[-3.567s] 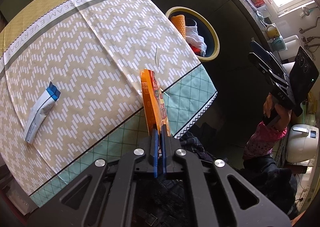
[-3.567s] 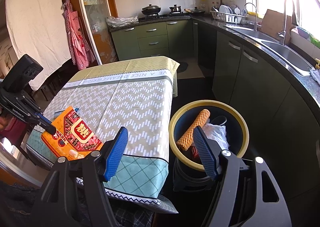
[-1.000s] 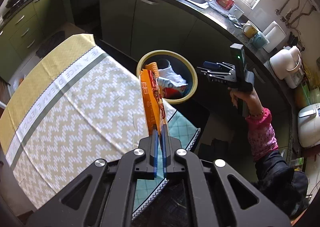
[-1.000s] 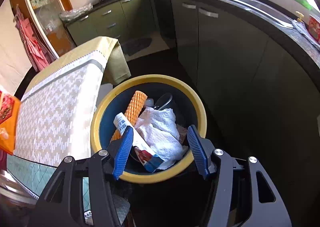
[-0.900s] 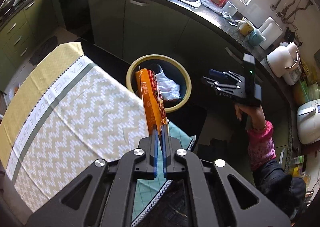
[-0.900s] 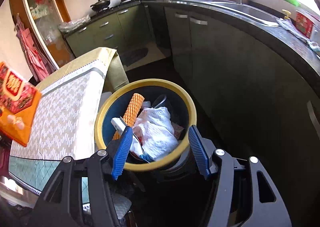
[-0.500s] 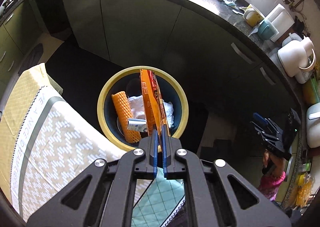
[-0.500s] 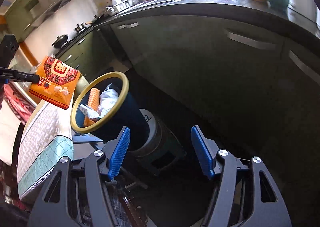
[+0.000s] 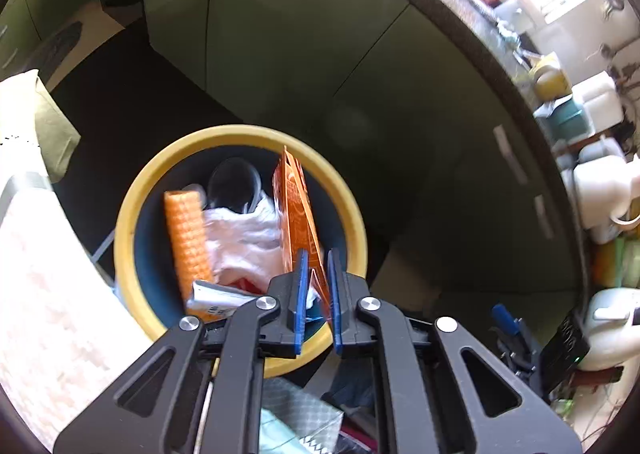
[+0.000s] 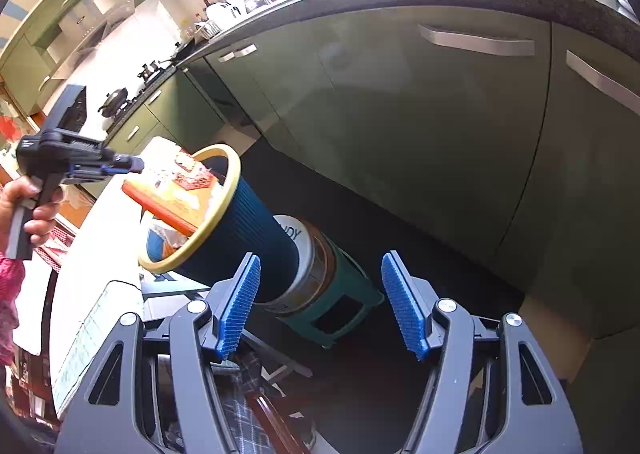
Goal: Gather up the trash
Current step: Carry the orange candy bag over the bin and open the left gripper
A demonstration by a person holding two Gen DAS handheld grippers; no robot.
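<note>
While the left gripper hangs right over the bin, its jaws are a little apart, and the orange packet stands loose between them, its far end over the bin's mouth. Inside the bin lie a white bag and an orange roll. Beside the bin, the right gripper has its jaws wide apart and holds nothing.
</note>
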